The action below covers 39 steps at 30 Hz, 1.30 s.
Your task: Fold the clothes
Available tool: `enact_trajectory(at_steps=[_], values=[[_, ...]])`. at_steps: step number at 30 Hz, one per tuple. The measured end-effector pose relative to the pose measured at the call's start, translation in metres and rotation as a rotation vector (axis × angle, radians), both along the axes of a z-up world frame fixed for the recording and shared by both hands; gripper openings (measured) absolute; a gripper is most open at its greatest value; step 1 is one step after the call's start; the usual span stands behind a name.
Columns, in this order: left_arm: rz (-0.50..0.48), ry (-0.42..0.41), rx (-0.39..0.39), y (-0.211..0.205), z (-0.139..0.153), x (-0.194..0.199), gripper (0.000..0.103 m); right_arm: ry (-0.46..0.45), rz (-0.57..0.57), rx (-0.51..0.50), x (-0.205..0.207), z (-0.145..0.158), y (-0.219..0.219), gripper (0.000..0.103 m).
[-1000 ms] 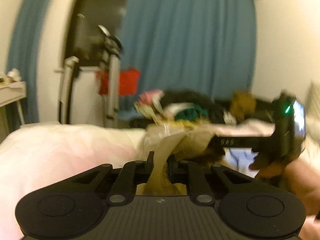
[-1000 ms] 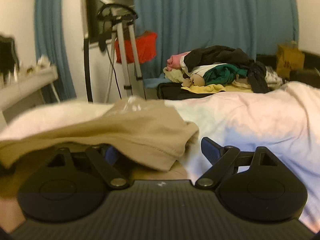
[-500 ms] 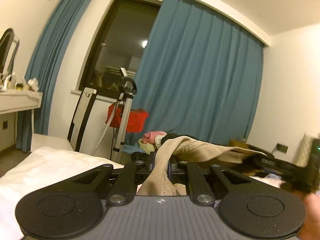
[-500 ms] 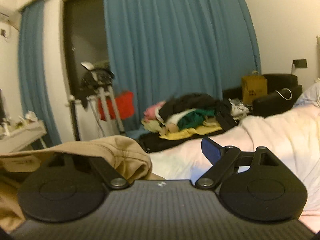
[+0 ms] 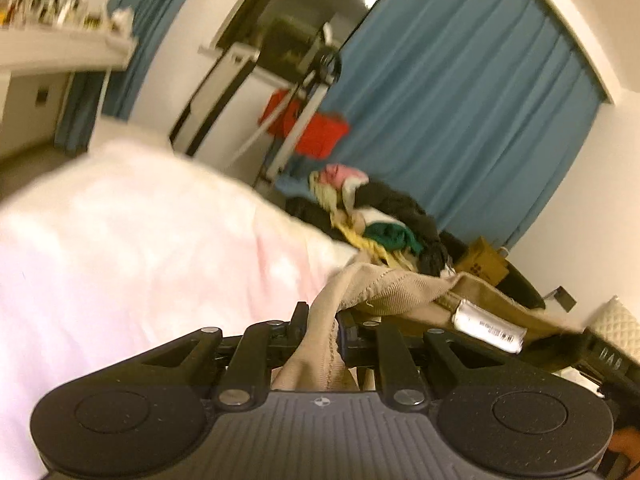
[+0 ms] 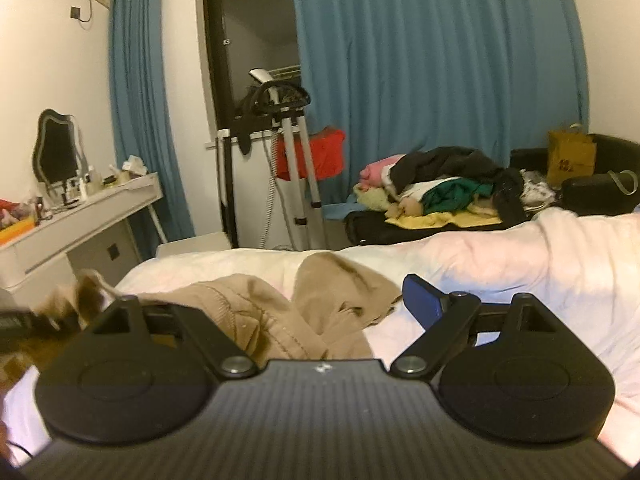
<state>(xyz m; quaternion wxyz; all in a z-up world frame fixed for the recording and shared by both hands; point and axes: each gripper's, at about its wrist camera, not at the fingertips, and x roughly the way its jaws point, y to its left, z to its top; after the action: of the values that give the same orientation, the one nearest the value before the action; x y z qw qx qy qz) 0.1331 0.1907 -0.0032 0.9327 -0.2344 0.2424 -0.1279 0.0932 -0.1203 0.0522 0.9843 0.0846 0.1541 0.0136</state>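
A bedroom with a bed under a pale pink-and-white duvet (image 6: 500,264), seen from two cameras on hand-held grippers. The left gripper (image 5: 322,322) has its black fingers pinched closely together on a fold of a tan ribbed-cotton garment (image 5: 384,286), which rises from between them and stretches away to the right, a white printed label (image 5: 488,326) showing on its edge. In the right wrist view, the same tan garment (image 6: 280,308) lies crumpled on the near part of the duvet. The right gripper (image 6: 280,316) stands wide apart: its blue-padded right finger (image 6: 420,300) is bare above the duvet, while the left finger is hidden behind cloth, so I cannot tell whether it touches the fabric. Beyond the bed, a heap of mixed clothes (image 6: 440,188) sits before long blue curtains (image 6: 440,52). A white dressing bench (image 6: 80,216) with a mirror stands at left.
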Motion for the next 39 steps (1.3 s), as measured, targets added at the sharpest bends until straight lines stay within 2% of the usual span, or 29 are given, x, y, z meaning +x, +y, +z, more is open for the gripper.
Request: enact_trajectory(at_steps=[3, 6, 7, 8, 9, 11, 14, 21, 25, 28, 30, 32, 34, 37, 39], values=[[0.008, 0.032, 0.006, 0.003, -0.023, 0.004, 0.025, -0.006, 0.006, 0.030, 0.011, -0.010, -0.003, 0.086], [0.003, 0.045, 0.034, 0.002, -0.035, 0.013, 0.026, 0.009, -0.018, 0.010, 0.023, -0.028, -0.005, 0.086], [0.004, 0.051, 0.049, 0.001, -0.037, 0.014, 0.030, 0.015, -0.026, 0.002, 0.027, -0.035, -0.006, 0.086], [0.012, 0.053, 0.071, -0.002, -0.037, 0.010, 0.040, 0.028, -0.029, 0.013, 0.032, -0.040, -0.009, 0.086], [0.021, 0.054, 0.094, -0.005, -0.038, 0.007, 0.045, 0.024, -0.029, 0.015, 0.032, -0.041, -0.010, 0.086], [0.046, 0.036, 0.155, -0.015, -0.033, 0.005, 0.065, 0.012, -0.028, 0.017, 0.031, -0.041, -0.010, 0.086], [0.079, -0.023, 0.251, -0.031, -0.016, -0.014, 0.078, -0.006, -0.027, 0.020, 0.028, -0.040, -0.010, 0.086], [0.086, -0.197, 0.381, -0.062, 0.005, -0.042, 0.084, -0.047, -0.025, 0.027, 0.024, -0.040, -0.010, 0.086], [0.051, -0.201, 0.380, -0.080, 0.008, -0.021, 0.085, -0.071, -0.024, 0.031, 0.021, -0.039, -0.010, 0.086], [0.047, -0.196, 0.411, -0.089, 0.007, -0.023, 0.085, -0.121, -0.019, -0.017, 0.011, -0.033, 0.000, 0.086], [0.073, -0.201, 0.432, -0.094, 0.006, -0.024, 0.084, -0.155, -0.015, -0.049, 0.004, -0.029, 0.006, 0.086], [0.175, -0.219, 0.452, -0.095, 0.007, -0.025, 0.084, -0.189, -0.012, -0.082, -0.003, -0.025, 0.013, 0.086], [0.281, -0.206, 0.406, -0.087, 0.010, -0.025, 0.085, -0.206, -0.005, -0.107, -0.007, -0.023, 0.018, 0.086], [0.370, -0.169, 0.274, -0.063, 0.015, -0.031, 0.085, -0.182, 0.000, -0.110, -0.004, -0.025, 0.020, 0.086], [0.408, -0.154, 0.248, -0.054, 0.016, -0.036, 0.085, -0.153, -0.018, -0.101, -0.001, -0.029, 0.017, 0.086]])
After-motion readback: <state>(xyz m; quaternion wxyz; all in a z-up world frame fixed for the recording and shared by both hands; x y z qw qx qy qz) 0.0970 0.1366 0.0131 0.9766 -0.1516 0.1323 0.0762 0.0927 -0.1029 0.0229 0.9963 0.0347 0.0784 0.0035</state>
